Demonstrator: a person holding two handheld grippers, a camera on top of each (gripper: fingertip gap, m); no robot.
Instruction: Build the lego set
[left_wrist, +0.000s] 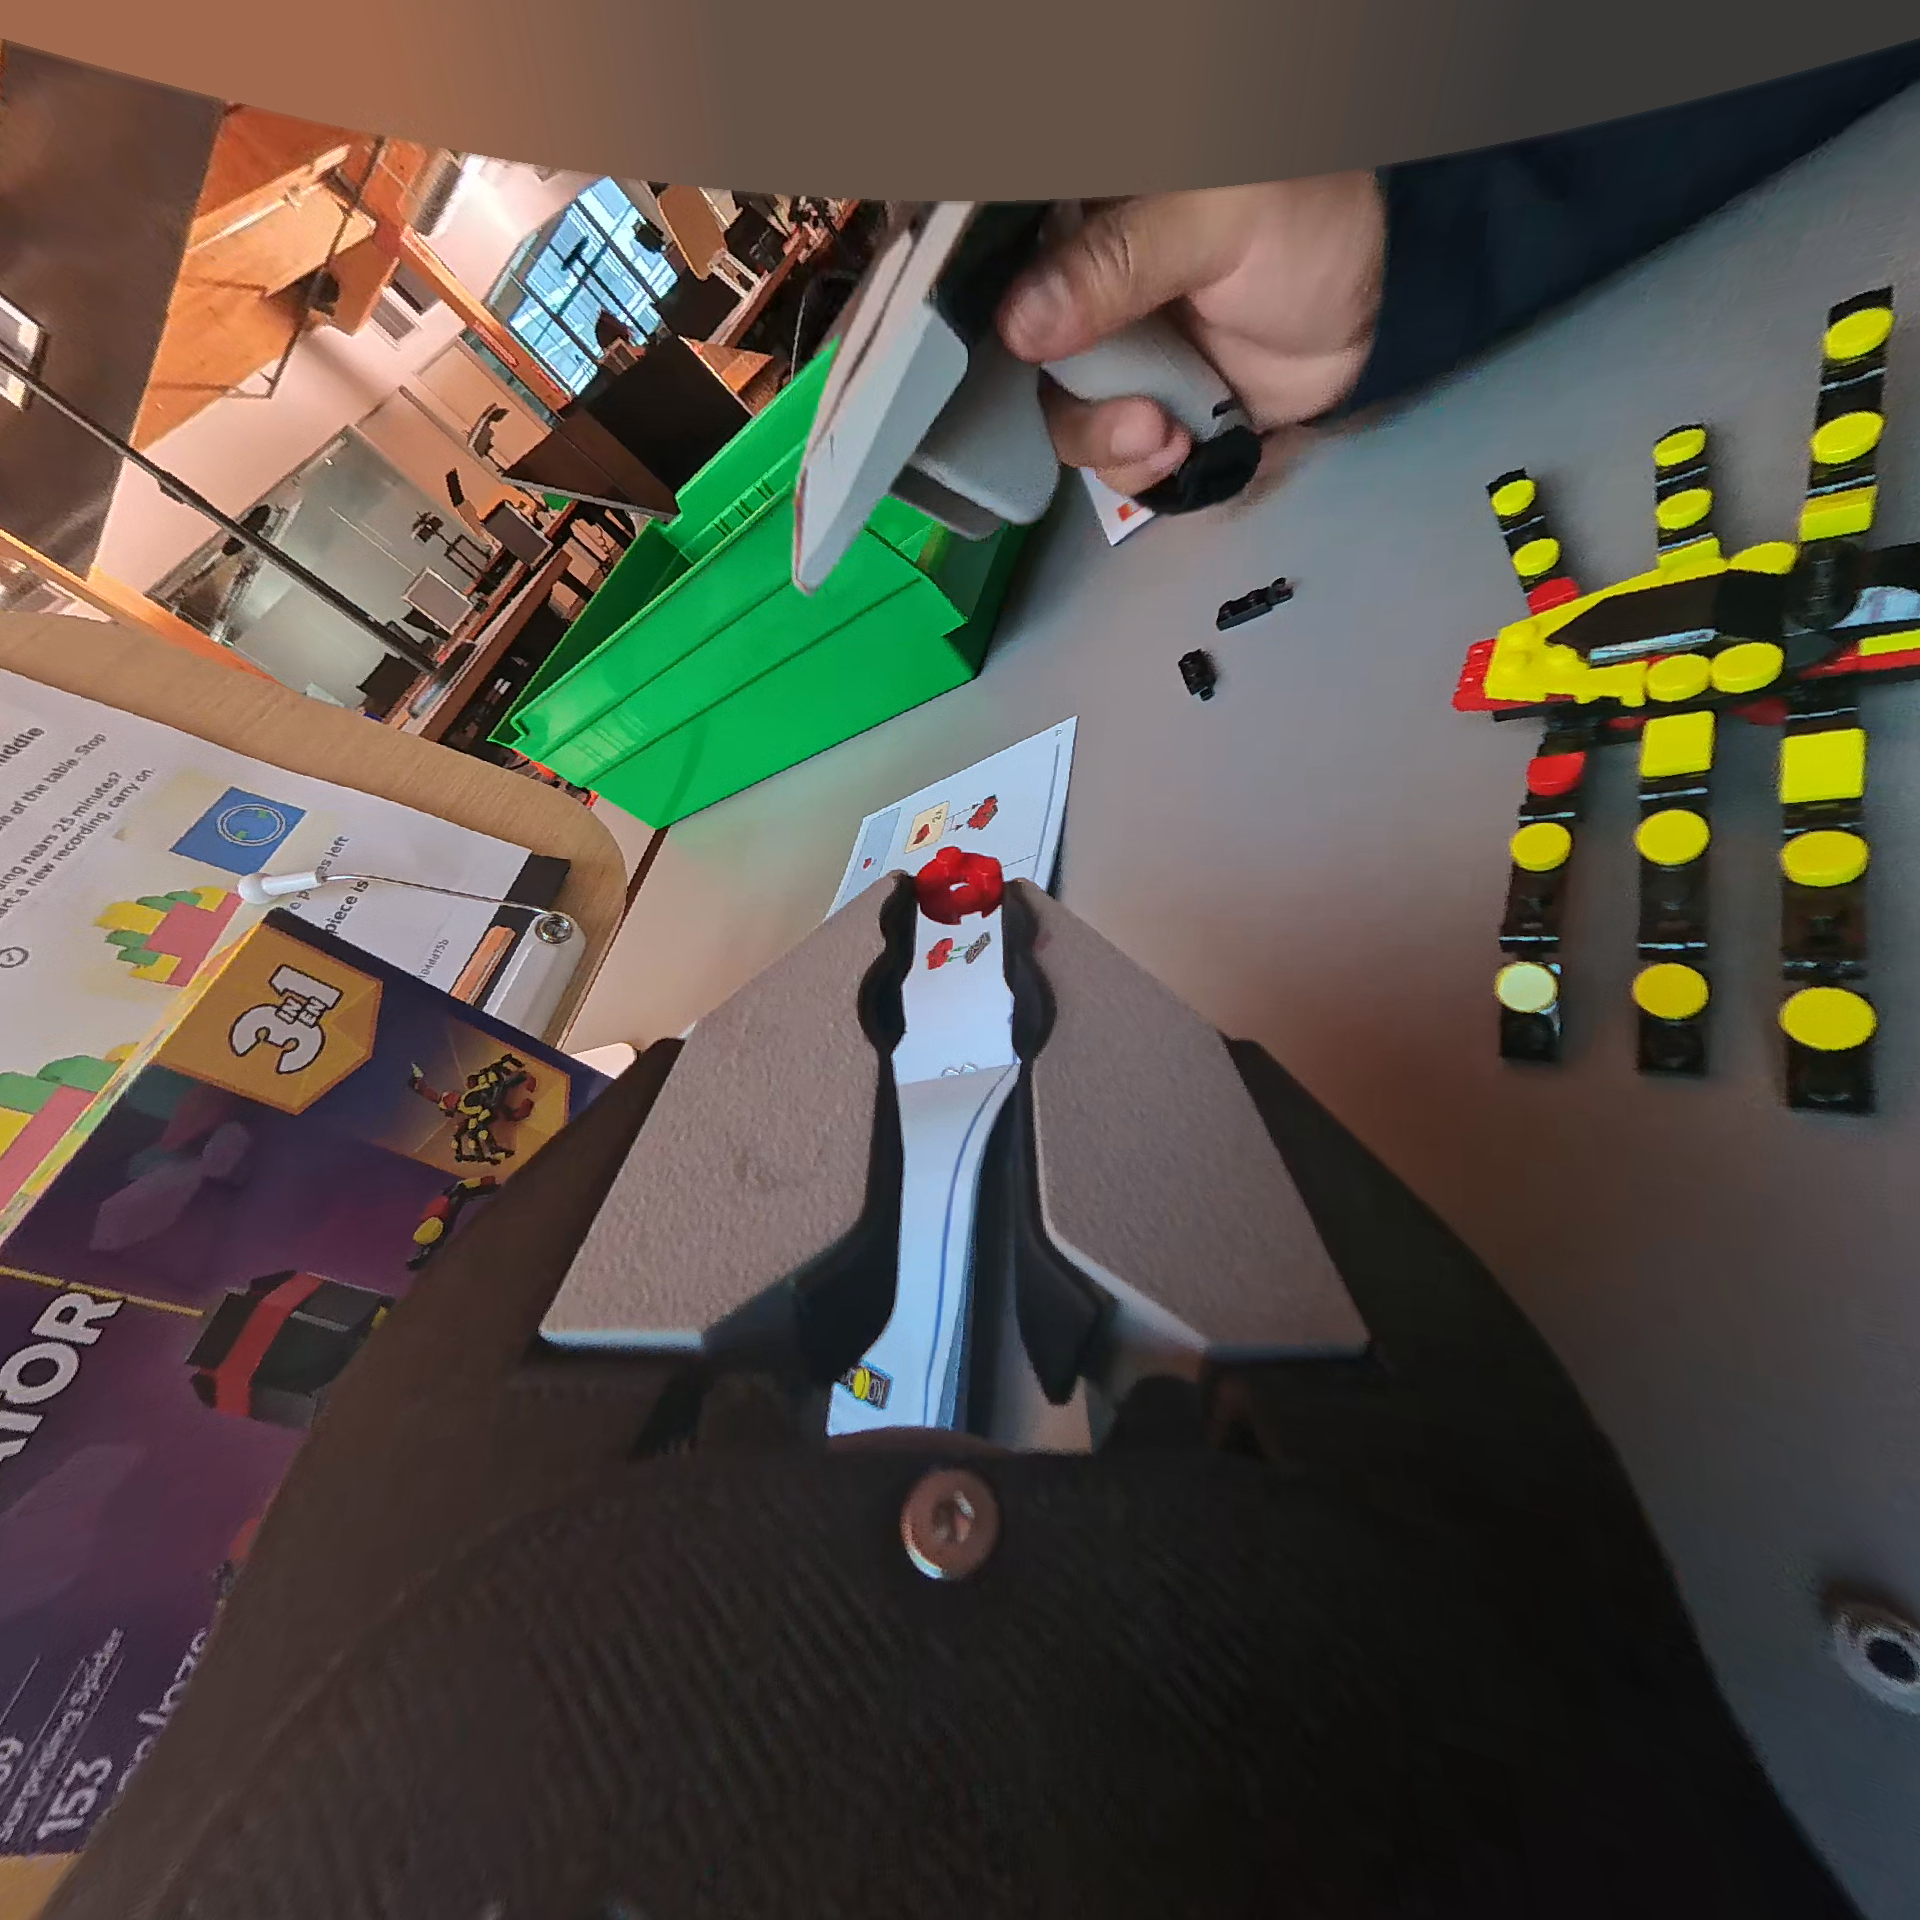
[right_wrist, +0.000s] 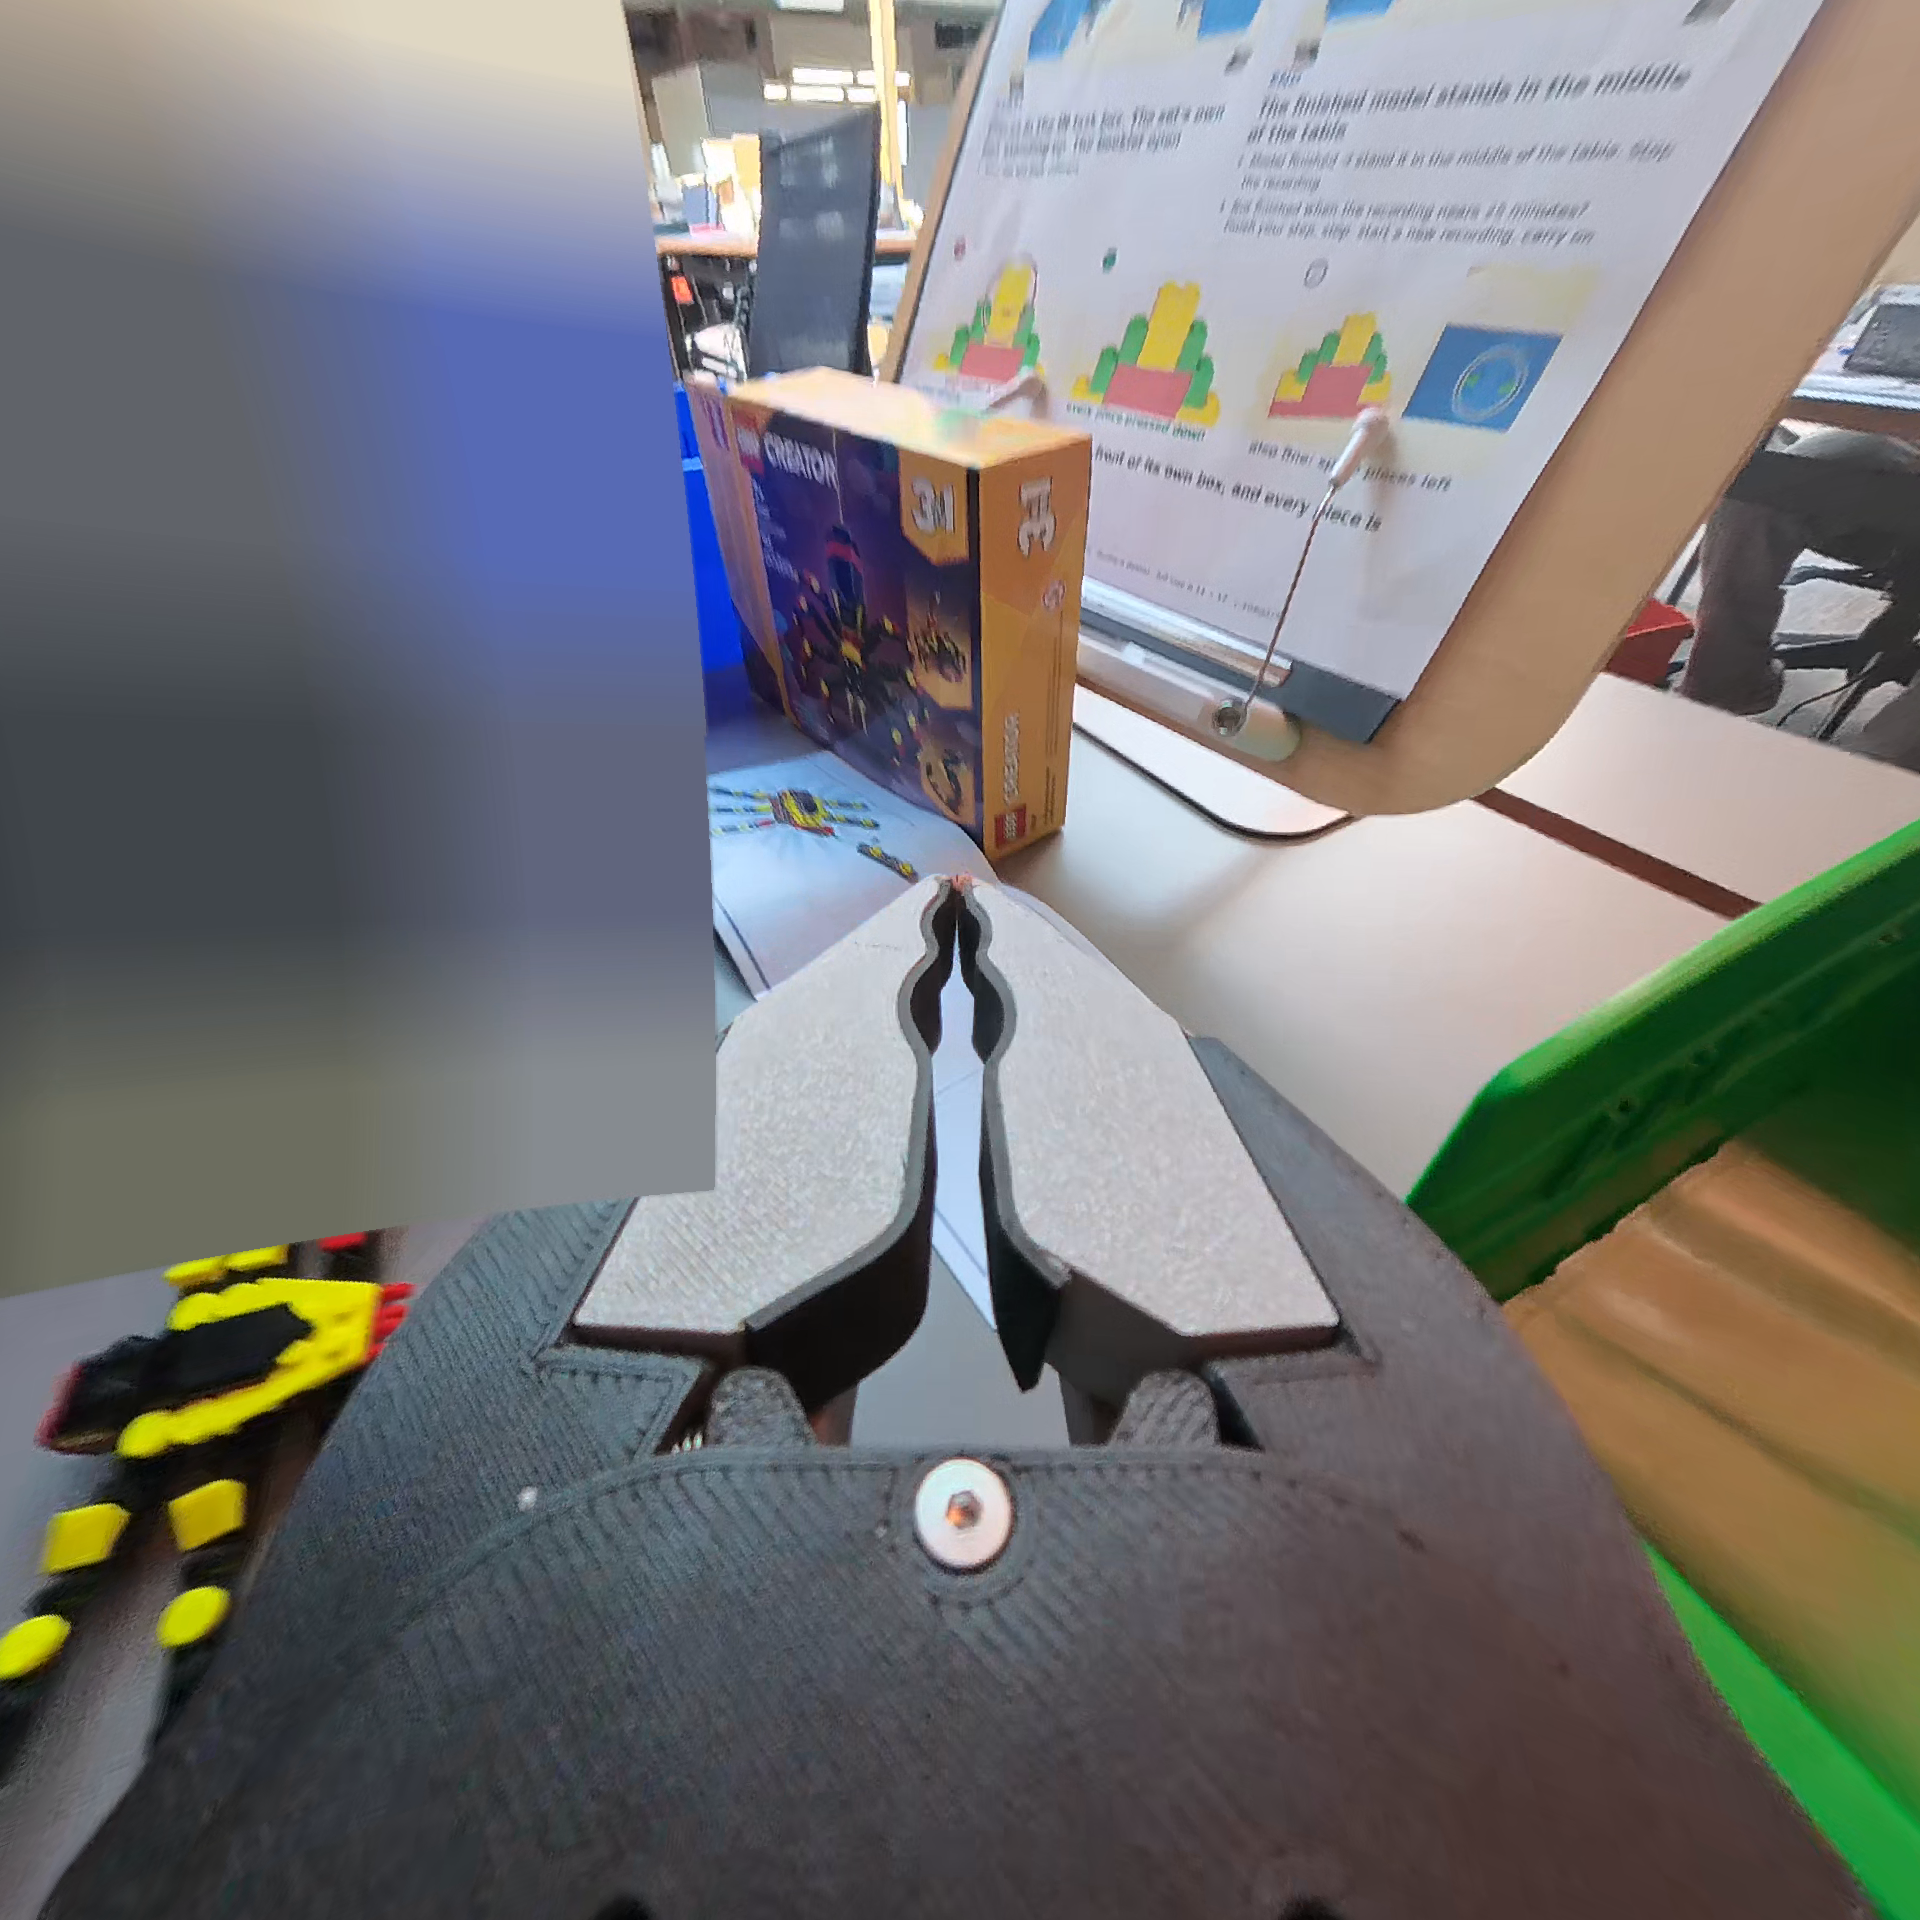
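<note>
My left gripper (left_wrist: 958, 896) is shut on a small red round piece (left_wrist: 958, 883), held at its tips above the open instruction booklet (left_wrist: 977, 800). The yellow, black and red spider model (left_wrist: 1683, 665) lies flat on the grey table to the right, its legs spread out. It also shows in the right wrist view (right_wrist: 208, 1361) at the lower left. Two small black pieces (left_wrist: 1254, 603) (left_wrist: 1197, 673) lie loose between booklet and model. My right gripper (right_wrist: 958, 885) is shut, raised over the booklet (right_wrist: 810, 862); a hand holds it above the green bin in the left wrist view (left_wrist: 816, 566).
A green bin (left_wrist: 748, 665) stands at the back, close on the right in the right wrist view (right_wrist: 1662, 1091). The set's purple and orange box (right_wrist: 904, 603) stands beside a wooden board (right_wrist: 1558, 623) holding a printed sheet. A sleeve (left_wrist: 1662, 239) reaches over the table. The gap from one gripper's tips to the other's is roughly 11 cm.
</note>
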